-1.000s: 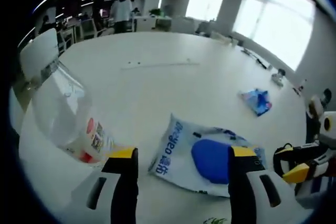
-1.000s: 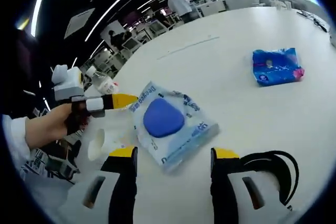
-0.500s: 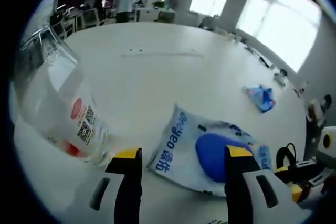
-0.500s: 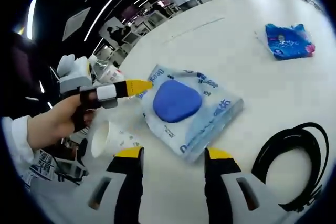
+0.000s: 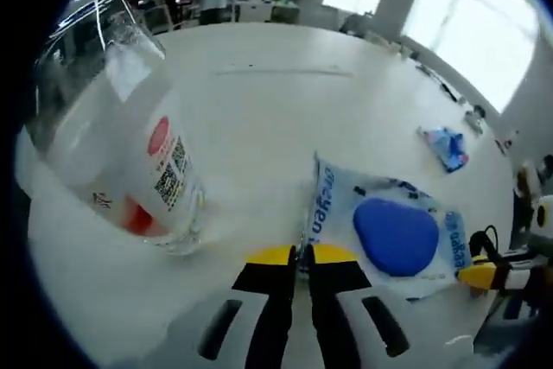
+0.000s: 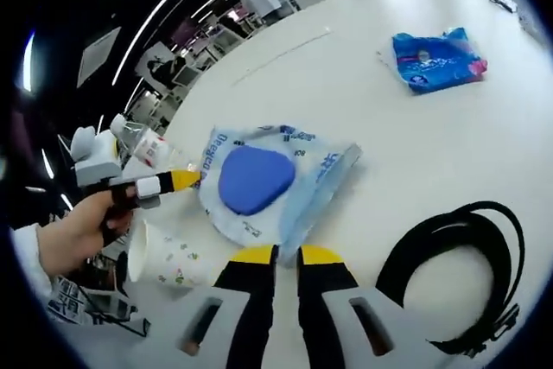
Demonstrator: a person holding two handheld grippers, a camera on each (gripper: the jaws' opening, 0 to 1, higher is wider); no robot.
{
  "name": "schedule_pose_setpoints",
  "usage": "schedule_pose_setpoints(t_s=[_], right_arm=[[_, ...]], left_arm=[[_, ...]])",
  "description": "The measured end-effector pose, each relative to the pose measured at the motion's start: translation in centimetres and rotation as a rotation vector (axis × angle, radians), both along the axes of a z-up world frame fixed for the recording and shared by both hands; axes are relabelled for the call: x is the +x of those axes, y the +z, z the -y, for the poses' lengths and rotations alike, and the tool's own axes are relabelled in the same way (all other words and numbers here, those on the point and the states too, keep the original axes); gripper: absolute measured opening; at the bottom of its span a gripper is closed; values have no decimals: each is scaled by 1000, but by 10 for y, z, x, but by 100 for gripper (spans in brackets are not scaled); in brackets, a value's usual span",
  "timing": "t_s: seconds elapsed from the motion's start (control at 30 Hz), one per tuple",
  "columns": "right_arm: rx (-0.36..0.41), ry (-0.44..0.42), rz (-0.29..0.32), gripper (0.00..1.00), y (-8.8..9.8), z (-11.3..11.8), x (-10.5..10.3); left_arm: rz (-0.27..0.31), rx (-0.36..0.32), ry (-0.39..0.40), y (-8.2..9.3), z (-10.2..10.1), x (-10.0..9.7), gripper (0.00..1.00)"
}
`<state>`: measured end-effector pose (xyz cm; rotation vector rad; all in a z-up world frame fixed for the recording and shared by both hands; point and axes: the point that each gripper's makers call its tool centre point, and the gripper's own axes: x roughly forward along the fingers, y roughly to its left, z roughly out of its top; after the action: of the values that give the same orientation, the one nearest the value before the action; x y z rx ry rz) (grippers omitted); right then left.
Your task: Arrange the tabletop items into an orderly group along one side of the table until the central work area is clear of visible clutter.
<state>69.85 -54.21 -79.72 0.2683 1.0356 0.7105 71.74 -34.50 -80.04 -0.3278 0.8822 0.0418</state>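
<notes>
Both grippers pinch wipes pack (image 6: pixel 259 181); bottle (image 5: pixel 130 162), cable (image 6: pixel 458 274) nearby.

Close left of the left hand-held gripper (image 5: pixel 295 254), the clear bottle (image 5: pixel 121 140) runs off the view's upper edge, its near surface blurred. The pack's (image 6: pixel 268 181) near corner hides between the right hand-held gripper's (image 6: pixel 286 254) tips.

Wipes pack (image 6: pixel 259 183) — pale blue, dark-blue oval; cable (image 6: pixel 458 274) black
</notes>
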Motion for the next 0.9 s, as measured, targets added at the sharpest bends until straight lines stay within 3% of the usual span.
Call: schedule_pose_setpoints(t_s=[0.17, 0.27, 0.53, 0.6, 0.83, 0.9], right_arm=[[-32, 41, 135, 0, 20, 2, 24], [-45, 71, 194, 0, 31, 3, 35], [1, 36, 233, 0, 63, 10, 67], [41, 6, 231, 0, 70, 11, 81], [14, 34, 298, 0, 82, 17, 112], [33, 27, 289, 0, 82, 18, 120]], left_arm=[[-12, -15, 7, 8, 7, -3, 0], [25, -16, 18, 22, 12, -1, 0], [132, -4, 9, 66, 20, 15, 0], [151, -7, 12, 73, 22, 17, 0], [192, -32, -5, 85, 35, 23, 0], [194, -29, -6, 86, 37, 24, 0]])
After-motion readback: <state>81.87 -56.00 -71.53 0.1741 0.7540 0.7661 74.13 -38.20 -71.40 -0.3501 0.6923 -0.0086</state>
